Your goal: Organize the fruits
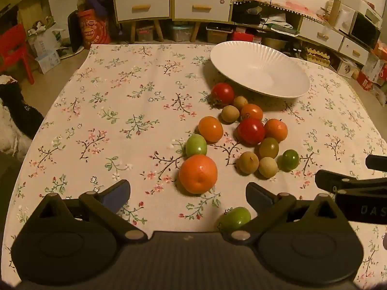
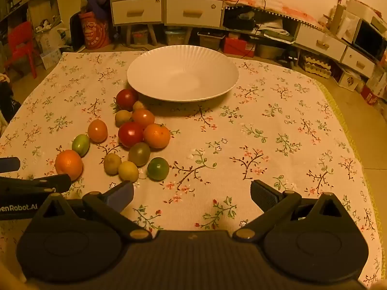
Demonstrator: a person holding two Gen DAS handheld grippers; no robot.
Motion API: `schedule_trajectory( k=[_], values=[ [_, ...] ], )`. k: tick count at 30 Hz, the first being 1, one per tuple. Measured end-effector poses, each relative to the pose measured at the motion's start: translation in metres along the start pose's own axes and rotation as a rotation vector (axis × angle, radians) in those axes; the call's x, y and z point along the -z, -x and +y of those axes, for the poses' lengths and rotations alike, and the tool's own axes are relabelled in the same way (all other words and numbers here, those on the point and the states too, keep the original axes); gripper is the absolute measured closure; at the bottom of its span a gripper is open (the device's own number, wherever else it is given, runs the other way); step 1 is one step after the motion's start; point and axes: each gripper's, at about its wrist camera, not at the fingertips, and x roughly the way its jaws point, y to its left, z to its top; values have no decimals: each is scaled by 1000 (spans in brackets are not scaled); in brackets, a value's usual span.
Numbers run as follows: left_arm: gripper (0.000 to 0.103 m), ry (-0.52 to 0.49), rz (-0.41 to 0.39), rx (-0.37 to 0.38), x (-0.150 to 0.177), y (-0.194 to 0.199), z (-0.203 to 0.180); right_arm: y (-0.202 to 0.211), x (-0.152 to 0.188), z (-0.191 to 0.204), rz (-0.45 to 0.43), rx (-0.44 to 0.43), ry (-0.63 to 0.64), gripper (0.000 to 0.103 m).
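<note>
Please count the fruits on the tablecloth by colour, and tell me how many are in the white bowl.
Red: 2
Orange: 4
Green: 3
Olive green-brown: 1
Tan-brown small round: 4
Total: 14 fruits, all on the tablecloth.
In the white bowl: 0

A flowered cloth [image 2: 266, 133] covered the worktop across the middle of the frame. Behind it, along the top, stood white drawers [image 2: 136, 10] with wooden handles. A red chair [image 1: 12, 48] sat at the upper left beside a red bag [image 1: 93, 30]. Boxes [image 2: 238, 44] crowded the floor under the cabinets.
</note>
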Motion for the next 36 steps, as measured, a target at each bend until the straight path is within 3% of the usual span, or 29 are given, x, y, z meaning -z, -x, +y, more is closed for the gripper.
schedule_trajectory(
  k=[36],
  values=[
    [4,-11,-17,15,3,3,-3,3,0,1,-17,-12,1,0]
  ],
)
